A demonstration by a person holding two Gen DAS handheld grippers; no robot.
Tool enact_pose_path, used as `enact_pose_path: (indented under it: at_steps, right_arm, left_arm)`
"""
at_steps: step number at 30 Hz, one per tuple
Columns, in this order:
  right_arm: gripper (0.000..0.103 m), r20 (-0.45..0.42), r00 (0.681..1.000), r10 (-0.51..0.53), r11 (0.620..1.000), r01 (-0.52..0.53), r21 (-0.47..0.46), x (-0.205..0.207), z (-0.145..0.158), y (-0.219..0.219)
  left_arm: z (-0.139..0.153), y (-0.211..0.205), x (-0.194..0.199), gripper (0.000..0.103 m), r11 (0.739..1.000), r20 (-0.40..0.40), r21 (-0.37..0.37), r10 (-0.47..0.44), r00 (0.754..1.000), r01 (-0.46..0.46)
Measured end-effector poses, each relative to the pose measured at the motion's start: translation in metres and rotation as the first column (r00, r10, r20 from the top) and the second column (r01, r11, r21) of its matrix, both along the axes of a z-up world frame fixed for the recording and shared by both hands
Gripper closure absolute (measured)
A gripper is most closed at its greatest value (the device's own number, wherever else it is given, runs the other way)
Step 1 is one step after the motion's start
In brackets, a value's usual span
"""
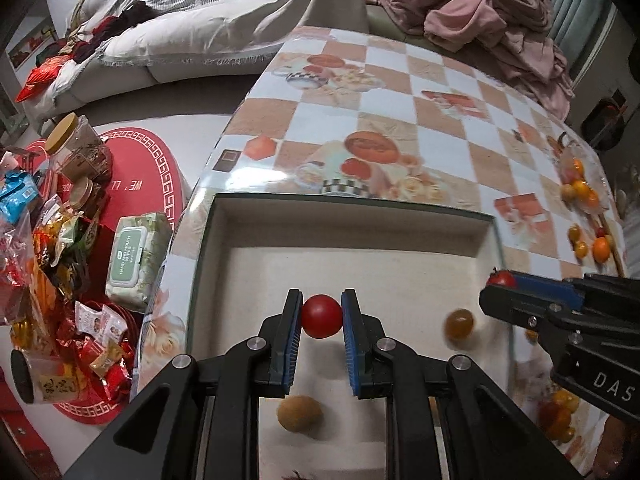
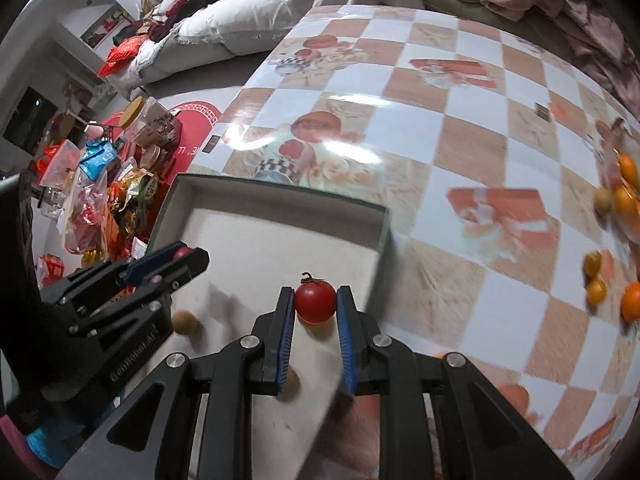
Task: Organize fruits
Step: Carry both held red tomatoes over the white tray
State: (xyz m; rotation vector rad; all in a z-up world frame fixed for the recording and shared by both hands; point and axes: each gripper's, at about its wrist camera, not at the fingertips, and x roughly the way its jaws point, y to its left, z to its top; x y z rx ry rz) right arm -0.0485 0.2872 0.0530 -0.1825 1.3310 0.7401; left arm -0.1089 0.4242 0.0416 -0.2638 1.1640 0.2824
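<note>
Each hand-held gripper — left (image 1: pixel 322 316), right (image 2: pixel 316 304) — pinches a red tomato above the box (image 1: pixel 360 232).

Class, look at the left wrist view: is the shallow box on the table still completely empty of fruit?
No. Two brownish-yellow fruits already lie on the floor of the box, below the red tomato held in the left gripper.

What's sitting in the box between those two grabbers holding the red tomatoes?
In the left wrist view, a small brownish-yellow fruit lies on the box floor between the left gripper and the right gripper. Otherwise that stretch is bare.
</note>
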Motion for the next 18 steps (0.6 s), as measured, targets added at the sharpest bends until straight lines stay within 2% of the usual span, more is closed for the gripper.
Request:
enact_pose_path:
  at_steps: [6,15,16,17,18]
  right_arm:
    - [0.08,-0.008,1.0,0.012,0.999,-0.012,-0.037,0.008,-0.018,0.023]
    - [0.08,-0.028,0.999,0.022,0.996,-0.025,-0.09,0.013,-0.039,0.032]
    - [0.08,-0.021,0.999,0.025,0.996,-0.027,-0.09,0.013,-0.039,0.032]
    - [0.08,-0.019,0.999,0.028,0.995,-0.029,-0.093,0.012,-0.039,0.032]
    - [0.08,-0.015,0.999,0.031,0.995,-0.032,-0.095,0.012,-0.039,0.033]
  left_arm:
    - [-0.014,0.008,0.006,0.082,1.0,-0.035,0.017,-0.003,0.999,0.004]
    - [-0.027,0.009,0.008,0.08,0.999,-0.073,0.035,-0.017,0.997,0.02]
    - [-0.027,0.009,0.008,0.071,0.999,-0.073,0.037,-0.019,0.997,0.022]
    - [-0.027,0.01,0.007,0.051,0.999,-0.073,0.04,-0.018,0.997,0.021]
    - [-0.025,0.01,0.006,0.042,0.999,-0.064,0.048,-0.015,0.998,0.018]
